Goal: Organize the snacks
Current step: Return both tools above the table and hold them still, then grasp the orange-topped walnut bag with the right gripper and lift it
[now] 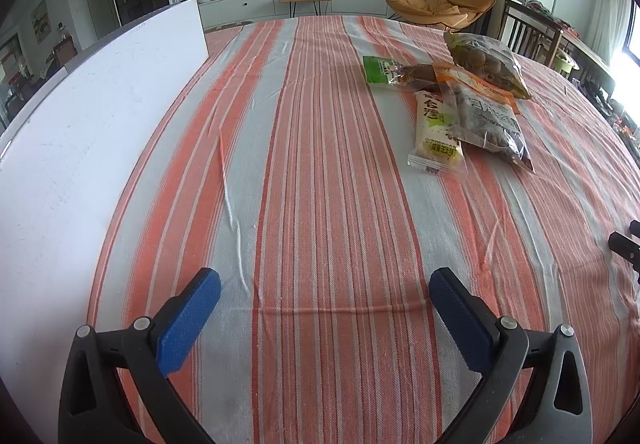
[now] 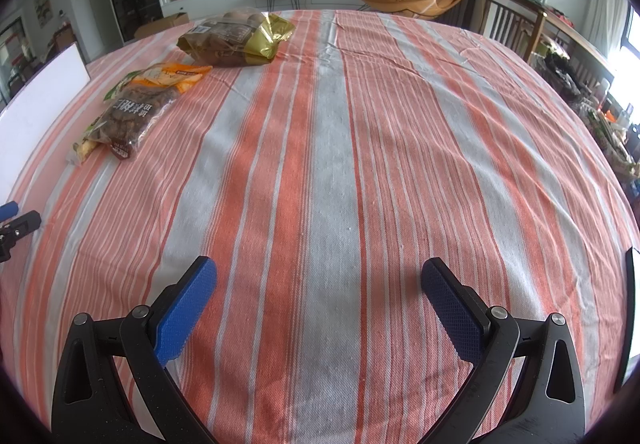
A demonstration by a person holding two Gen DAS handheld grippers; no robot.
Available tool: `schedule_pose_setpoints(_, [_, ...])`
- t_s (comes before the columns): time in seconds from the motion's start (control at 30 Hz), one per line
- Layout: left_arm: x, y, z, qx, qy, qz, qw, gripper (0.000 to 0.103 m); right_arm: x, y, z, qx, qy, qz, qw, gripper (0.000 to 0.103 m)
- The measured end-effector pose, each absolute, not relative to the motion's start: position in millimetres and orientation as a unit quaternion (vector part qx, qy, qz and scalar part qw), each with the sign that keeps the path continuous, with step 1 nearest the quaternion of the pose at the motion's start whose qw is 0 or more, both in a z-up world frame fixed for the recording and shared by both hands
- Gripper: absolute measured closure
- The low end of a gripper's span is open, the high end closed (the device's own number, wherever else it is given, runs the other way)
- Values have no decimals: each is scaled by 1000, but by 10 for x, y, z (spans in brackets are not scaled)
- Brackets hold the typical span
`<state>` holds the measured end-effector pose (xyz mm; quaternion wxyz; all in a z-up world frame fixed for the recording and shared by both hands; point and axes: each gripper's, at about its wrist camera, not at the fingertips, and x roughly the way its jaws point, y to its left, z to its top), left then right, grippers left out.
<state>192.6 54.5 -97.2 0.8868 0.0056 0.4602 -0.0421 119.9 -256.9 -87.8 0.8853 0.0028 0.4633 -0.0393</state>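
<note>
The cream wafer pack (image 1: 434, 132) lies partly hidden under the walnut bag (image 1: 486, 116), as does the green packet (image 1: 380, 69). From the right wrist, the walnut bag (image 2: 136, 112) covers nearly all of both. The white board (image 1: 100, 116) is cut off at the left edge.

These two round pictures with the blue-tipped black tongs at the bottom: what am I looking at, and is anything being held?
No robot here: a person holds a two-finger gripper in each hand, and each gripper carries a wide-angle camera looking forward along its fingers. That is why both pictures bulge. One picture comes from the left gripper, the other from the right gripper. Both stand wide open over the striped tablecloth and hold nothing.

On the cloth lies a small heap of snacks: a white cake packet, a green packet, a clear bag of dark nuts with an orange top, and a gold-edged bag of round brown snacks. A white board stands at the left.
</note>
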Motion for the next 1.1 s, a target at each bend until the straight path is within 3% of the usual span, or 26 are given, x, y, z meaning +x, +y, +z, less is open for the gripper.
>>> schedule_pose_setpoints(0.5, [1926,545,-973,5,460,-42,887,0,1266,-2494,-858,11,493,-46,869,0])
schedule_pose_setpoints(0.57, [1927,546,-973,5,460,-42,887,0,1538,-2369,-773,53,529,-21,847,1])
schedule_pose_setpoints(0.73, [1927,545,-974,5,460,-42,887,0,2204,-1907,-505,172,503,28,846,1])
schedule_pose_setpoints(0.87, [1926,545,-972,5,460,-42,887,0,2879,-1282,-789,136,555,1,821,0])
schedule_pose_setpoints(0.97, [1930,545,-968,5,460,-42,887,0,2944,-921,-873,21,513,5,858,2])
schedule_pose_setpoints(1.0, [1930,544,-966,5,460,-42,887,0,2926,-944,-910,26,507,19,861,4])
schedule_pose_setpoints(1.07, [1930,541,-966,5,460,-42,887,0,2801,-1167,-931,69,489,27,869,26])
schedule_pose_setpoints(1.1, [1931,537,-967,5,460,-42,887,0,2760,-1237,-933,70,489,21,869,27])
